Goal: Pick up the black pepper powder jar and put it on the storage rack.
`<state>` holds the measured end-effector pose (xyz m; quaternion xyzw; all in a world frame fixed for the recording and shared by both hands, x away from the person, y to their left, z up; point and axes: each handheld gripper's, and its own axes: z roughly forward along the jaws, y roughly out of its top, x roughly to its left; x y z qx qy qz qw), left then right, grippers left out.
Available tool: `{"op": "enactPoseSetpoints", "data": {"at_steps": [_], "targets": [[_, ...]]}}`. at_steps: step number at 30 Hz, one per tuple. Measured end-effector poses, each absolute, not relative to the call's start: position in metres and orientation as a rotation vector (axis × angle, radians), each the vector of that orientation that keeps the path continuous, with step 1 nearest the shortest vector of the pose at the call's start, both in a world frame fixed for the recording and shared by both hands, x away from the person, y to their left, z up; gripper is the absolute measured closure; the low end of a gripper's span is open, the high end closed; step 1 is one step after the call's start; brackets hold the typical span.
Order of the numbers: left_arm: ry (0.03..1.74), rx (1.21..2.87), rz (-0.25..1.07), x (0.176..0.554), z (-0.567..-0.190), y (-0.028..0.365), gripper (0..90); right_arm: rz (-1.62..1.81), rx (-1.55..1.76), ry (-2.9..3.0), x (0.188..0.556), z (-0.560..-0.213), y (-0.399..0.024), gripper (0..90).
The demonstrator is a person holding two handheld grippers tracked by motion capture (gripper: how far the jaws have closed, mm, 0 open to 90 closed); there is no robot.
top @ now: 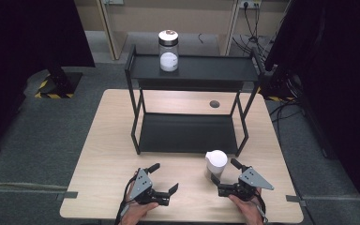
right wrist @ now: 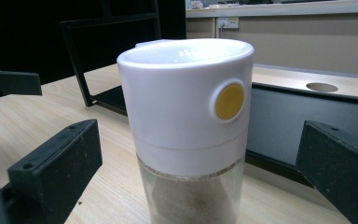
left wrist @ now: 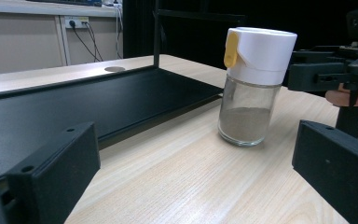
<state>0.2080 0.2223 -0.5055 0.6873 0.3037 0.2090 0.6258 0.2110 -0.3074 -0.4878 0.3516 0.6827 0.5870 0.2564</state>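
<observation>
The shaker jar (top: pixel 216 164) with the white lid stands upright on the table (top: pixel 103 154), just in front of the black rack's (top: pixel 187 131) low shelf, near its 5 o'clock corner. It is glass below, with brown powder in the bottom part, and the lid has a yellow button (right wrist: pixel 229 101). Your right gripper (top: pixel 217 184) sits at about 6 o'clock from the jar, very close, with its jaws spread wide and the jar between them but not touching either one. Your left gripper (top: pixel 174 193) rests on the table at about 8 o'clock from the jar, well apart from it, and its jaws are spread wide too, with nothing in them. Up on the rack's top shelf, at 11 o'clock and far back, stands a second jar (top: pixel 168 50) with a dark lid. Be careful here: the shaker jar is tall and its lid is wider than the glass, so it could tip if one jaw bumps it first. If you squeeze the smooth lid, the jar may slip. If you press the yellow button, the lid may pop open and powder could spill. Lift it straight, or it may knock the rack's leg.
</observation>
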Motion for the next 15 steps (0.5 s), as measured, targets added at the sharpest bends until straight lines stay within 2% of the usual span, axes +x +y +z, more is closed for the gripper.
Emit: {"op": "enactPoseSetpoints", "data": {"at_steps": [15], "targets": [[0.696, 1.575, 0.478, 0.208, -0.506, 0.222, 0.1, 1.570, 0.944, 1.886, 0.226, -0.489, -0.297, 3.3]]}}
